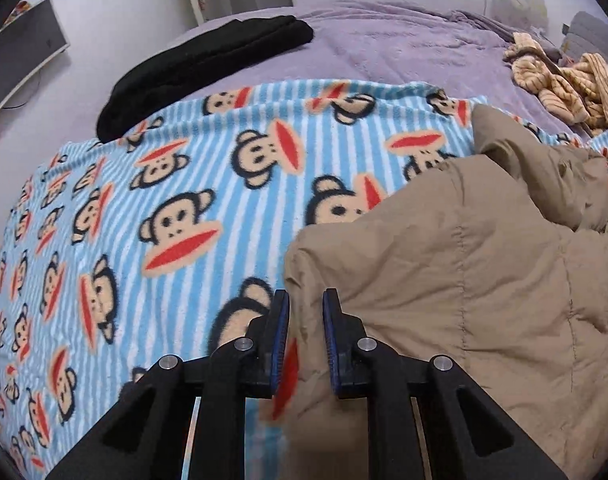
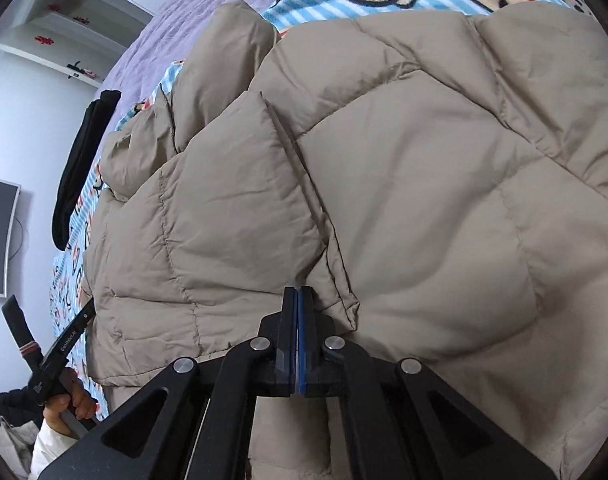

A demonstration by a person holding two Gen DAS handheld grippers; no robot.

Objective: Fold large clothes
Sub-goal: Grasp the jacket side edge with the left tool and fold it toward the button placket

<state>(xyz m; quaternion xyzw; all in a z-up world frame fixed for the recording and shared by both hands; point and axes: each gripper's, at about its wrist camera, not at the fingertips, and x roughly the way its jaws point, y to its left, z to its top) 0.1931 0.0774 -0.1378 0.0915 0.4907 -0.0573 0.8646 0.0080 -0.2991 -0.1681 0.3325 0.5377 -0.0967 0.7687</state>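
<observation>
**Both grippers at the jacket hem**

A tan puffer jacket (image 2: 384, 184) lies spread on a monkey-print blanket (image 1: 175, 200) over the bed (image 1: 404, 44). The left gripper (image 1: 306, 340) has its jaws clamped on the jacket's edge (fabric bunched between them). The right gripper (image 2: 298, 336) shows jaws pressed together at the hem's 6 o'clock edge; whether cloth is caught I cannot tell. Folded black clothing (image 1: 199, 68) sits at 11 o'clock.

A tan quilted puffer jacket (image 2: 404, 168) lies spread and rumpled on the bed, over the blue-striped monkey-print blanket. Its puffy panels are creased, one front flap folded over along a seam, and a sleeve (image 2: 223, 68) bunches toward the purple far side. Its hem reaches the bed's near edge.
</observation>
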